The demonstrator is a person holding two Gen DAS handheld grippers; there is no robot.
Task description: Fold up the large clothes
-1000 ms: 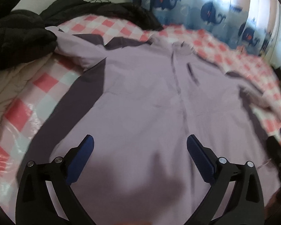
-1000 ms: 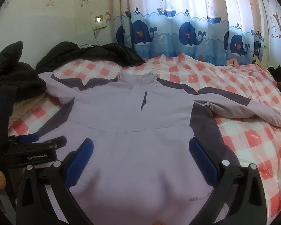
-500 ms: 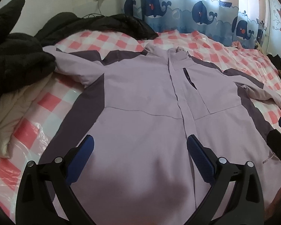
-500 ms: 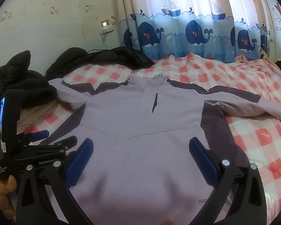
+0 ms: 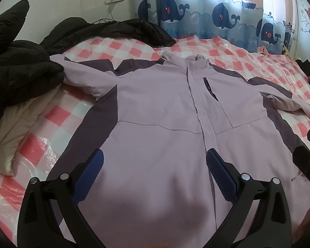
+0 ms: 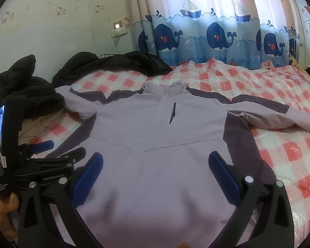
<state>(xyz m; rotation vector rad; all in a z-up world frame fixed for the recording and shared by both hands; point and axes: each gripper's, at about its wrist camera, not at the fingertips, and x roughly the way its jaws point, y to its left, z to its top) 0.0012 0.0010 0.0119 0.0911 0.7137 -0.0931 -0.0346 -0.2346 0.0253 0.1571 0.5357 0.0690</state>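
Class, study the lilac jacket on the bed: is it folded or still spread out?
Spread out. The lilac jacket lies flat, front up, on the checked bed cover, sleeves extended sideways, no fold in the body. Both grippers hover open above its hem.

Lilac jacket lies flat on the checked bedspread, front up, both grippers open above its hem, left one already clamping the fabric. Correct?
Not quite. The left gripper clamps nothing: the left wrist view shows its fingers apart over the jacket. The rest holds, right gripper included.

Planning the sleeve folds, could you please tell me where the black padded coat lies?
In both views the black padded coat is heaped at the bed's left edge, beside the lilac jacket's outstretched sleeve.
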